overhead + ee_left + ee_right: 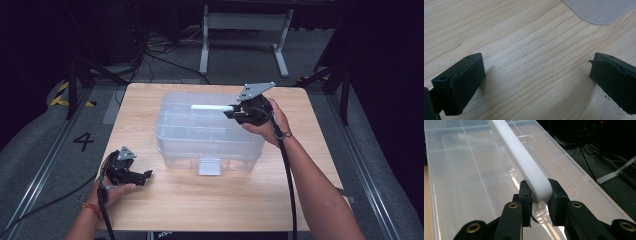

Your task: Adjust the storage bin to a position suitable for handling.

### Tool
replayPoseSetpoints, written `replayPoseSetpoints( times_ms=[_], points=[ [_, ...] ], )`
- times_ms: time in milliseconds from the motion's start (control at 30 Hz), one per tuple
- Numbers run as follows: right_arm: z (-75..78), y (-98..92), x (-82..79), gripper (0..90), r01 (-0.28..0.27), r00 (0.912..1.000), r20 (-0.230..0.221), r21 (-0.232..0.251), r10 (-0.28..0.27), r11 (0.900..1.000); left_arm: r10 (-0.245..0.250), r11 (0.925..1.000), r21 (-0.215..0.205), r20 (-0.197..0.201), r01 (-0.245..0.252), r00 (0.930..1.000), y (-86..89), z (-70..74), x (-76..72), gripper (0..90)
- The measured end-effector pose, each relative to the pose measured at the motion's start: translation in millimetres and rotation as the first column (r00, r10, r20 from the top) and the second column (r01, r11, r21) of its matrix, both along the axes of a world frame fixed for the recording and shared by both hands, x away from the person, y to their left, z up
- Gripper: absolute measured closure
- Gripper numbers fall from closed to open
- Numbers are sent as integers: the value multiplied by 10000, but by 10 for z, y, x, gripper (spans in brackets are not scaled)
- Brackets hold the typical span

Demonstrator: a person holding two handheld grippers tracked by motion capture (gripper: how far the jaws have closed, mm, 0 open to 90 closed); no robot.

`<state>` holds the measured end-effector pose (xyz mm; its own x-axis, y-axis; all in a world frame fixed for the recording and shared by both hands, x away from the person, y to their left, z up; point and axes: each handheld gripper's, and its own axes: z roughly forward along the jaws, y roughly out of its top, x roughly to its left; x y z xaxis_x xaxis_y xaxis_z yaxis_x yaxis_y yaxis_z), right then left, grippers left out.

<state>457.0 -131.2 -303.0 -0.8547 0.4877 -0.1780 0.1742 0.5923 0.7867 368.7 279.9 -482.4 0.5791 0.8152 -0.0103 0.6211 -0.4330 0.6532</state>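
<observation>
Handle (529,167), white, raised above the lid of the clear box (175,135) at mid-table, clamped at its near end between the jaws of the right gripper (539,195). In the high view, same handle (210,107) over the lid's far half, right gripper (234,111) at its right end. Grip well seated, pads on both flat sides. Best to lift straight and slow, keeping the bar level, since a pull from one end alone could tip or twist the box; worth sliding toward the bar's middle if tilt begins. Front latch (209,167) facing the person, apparently down. Left gripper (146,175) low near the table's (210,200) front-left corner, apart from the box, jaws spread wide over bare wood (529,65), holding nothing; free to steady the box's side.
</observation>
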Motion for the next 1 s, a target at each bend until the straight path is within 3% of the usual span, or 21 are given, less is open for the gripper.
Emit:
replayPoseSetpoints(
  times_ms=[433,633,700,767,800,900,1000],
  points=[
    [45,22,45,754,-45,9998,-187,-214,41,9998,30,10000,-32,55,-30,10000,-5,5,-9,19],
    [70,23,75,754,0,9991,-428,-219,-9,9998,147,9998,-164,119,-145,9998,27,35,-39,153],
    [84,25,85,753,54,9990,-454,-178,-62,9998,94,9989,-457,-1,-94,10000,47,50,-52,196],
    [99,19,105,753,101,9985,-545,-73,-105,9999,-54,9983,-573,106,60,9999,56,67,-67,292],
    [106,20,114,752,130,9982,-578,-67,-134,9999,-117,9990,-425,186,124,9998,52,89,-78,291],
    [131,24,138,751,138,9978,-641,-66,-142,9999,-310,9990,-285,863,336,9958,16,190,-140,334],
    [149,25,158,750,129,9973,-726,-85,-135,9999,-140,9977,-631,1466,234,9891,-3,335,-189,358]
  ],
)
